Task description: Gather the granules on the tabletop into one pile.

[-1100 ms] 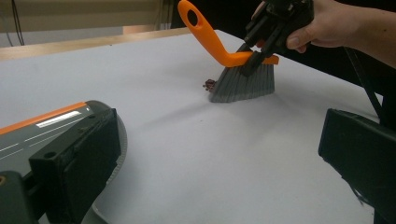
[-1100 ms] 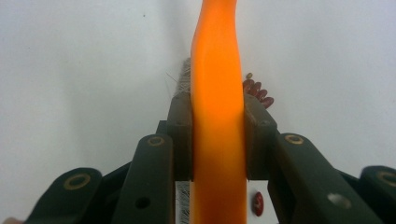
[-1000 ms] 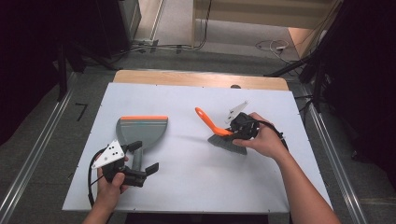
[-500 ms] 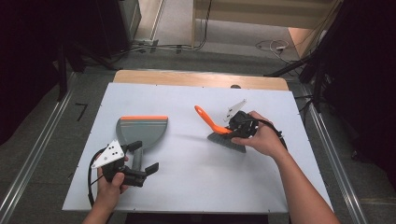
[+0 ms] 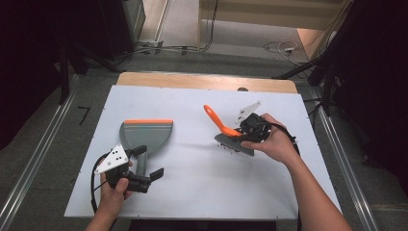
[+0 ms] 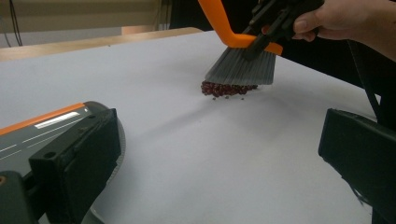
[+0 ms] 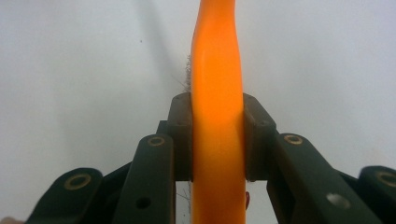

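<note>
No writing, brand or number can be read on anything here; the dustpan [image 5: 146,136] carries a pale strip and thin lines near its orange edge in the left gripper view, but these hold no letters that I can make out. The grey plate [image 5: 111,159] on the left claw shows a few dark dots, not characters; the brush [image 5: 230,135] is bare of markings.
</note>
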`<state>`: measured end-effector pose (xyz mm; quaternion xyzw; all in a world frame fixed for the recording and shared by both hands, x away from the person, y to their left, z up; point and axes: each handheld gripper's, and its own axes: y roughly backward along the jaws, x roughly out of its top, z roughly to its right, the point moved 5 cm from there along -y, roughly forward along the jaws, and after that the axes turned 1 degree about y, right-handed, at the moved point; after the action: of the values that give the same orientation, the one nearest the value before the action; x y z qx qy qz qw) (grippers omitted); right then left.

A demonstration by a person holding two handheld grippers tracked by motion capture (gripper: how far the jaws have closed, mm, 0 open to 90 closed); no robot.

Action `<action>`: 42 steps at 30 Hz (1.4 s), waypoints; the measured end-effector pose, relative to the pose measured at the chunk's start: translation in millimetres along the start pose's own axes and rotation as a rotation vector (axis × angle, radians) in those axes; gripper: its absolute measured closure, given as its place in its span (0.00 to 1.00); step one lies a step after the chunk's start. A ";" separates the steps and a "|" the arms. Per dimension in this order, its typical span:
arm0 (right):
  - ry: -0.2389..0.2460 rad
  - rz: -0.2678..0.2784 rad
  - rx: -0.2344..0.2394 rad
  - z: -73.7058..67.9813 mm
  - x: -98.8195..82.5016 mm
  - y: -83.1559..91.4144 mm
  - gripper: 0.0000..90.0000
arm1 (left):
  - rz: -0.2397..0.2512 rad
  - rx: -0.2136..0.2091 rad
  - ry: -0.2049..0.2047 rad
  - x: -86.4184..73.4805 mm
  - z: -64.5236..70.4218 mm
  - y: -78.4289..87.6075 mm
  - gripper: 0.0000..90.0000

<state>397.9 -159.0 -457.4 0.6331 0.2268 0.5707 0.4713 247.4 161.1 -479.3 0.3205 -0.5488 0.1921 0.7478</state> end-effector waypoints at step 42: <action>-0.290 0.045 0.058 -0.3 -8.0 4.6 0.76 | 0.014 0.010 0.000 0.7 -2.1 2.9 0.00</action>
<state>394.5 -167.5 -457.6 0.7273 0.1584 0.4770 0.4674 247.2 164.6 -478.3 0.3203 -0.5500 0.2000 0.7449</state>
